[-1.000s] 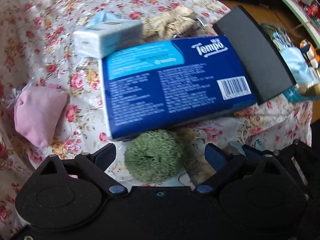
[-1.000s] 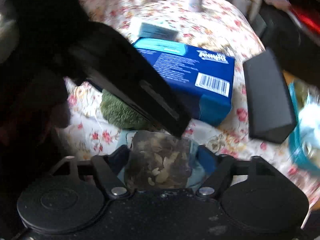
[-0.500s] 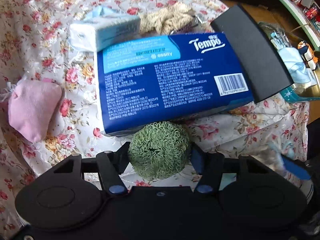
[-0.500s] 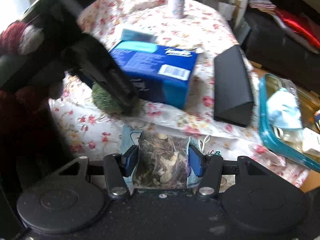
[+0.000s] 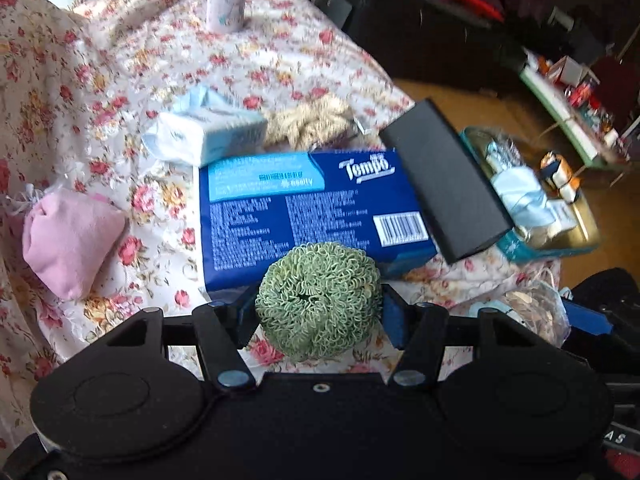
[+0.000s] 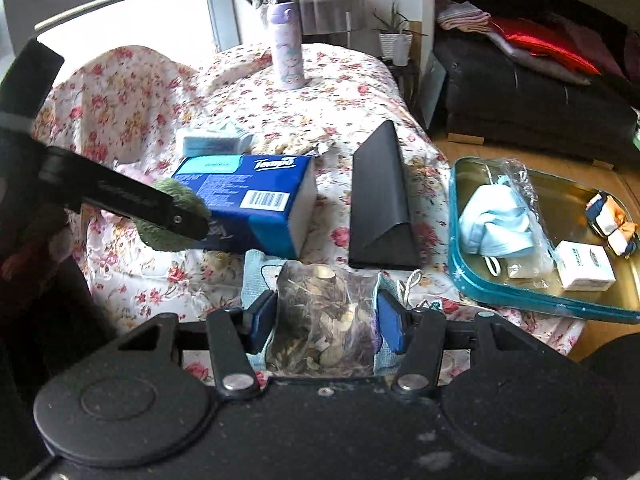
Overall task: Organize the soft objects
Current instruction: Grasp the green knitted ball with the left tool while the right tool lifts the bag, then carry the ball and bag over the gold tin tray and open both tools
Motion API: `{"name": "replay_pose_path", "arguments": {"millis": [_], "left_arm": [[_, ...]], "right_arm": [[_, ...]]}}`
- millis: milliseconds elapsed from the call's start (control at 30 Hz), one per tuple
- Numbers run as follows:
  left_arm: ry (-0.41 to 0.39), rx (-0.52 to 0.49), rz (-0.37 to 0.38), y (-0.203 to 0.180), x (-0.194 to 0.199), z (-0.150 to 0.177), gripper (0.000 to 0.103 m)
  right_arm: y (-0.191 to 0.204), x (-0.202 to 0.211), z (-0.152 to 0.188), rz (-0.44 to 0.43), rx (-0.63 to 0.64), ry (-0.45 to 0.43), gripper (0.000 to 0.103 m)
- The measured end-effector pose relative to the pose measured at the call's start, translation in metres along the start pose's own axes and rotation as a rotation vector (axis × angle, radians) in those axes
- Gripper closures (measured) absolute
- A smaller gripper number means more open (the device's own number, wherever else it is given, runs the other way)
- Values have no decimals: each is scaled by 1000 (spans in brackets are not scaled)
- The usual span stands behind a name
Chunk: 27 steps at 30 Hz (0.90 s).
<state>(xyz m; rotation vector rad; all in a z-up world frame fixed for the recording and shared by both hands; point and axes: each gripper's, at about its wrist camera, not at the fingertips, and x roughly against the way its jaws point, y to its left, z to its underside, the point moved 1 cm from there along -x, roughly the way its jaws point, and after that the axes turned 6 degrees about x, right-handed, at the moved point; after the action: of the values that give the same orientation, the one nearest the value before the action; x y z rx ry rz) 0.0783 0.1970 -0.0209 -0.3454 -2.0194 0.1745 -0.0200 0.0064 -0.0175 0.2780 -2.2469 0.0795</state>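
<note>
Gripping green scrubber (image 5: 318, 300) w/ left tool (image 5: 318, 312).

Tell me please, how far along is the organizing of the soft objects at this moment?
Done: nothing looks sorted yet. In hand: the left gripper is shut on the green scrubber ball; the right gripper is shut on the clear sachet of dried bits, its jaws having just closed. Left: the pink pouch, the small tissue pack and the blue Tempo pack lie on the floral cloth.
</note>
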Motion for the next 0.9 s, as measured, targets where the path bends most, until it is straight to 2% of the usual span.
{"name": "replay_pose_path", "arguments": {"millis": [300,467,600,733,900], "left_arm": [[-111,113,48,19,17,-2,46],[-162,130,13,18,22,-2,46],[-185,102,-20,11,24,-3,46],[-176,75,-48,-3,24,-4,46],[-165,47,-45,-34,26,-14,46]], "right_arm": [[-31,13,0,7,-77,-59,50],[-65,21,-4,58,-158,-133,50],[-99,20,-7,159,-220,-194,50],[-135,11,-7,268,-274,-228,50],[-176,-6,-11,373,-344,-252,50]]}}
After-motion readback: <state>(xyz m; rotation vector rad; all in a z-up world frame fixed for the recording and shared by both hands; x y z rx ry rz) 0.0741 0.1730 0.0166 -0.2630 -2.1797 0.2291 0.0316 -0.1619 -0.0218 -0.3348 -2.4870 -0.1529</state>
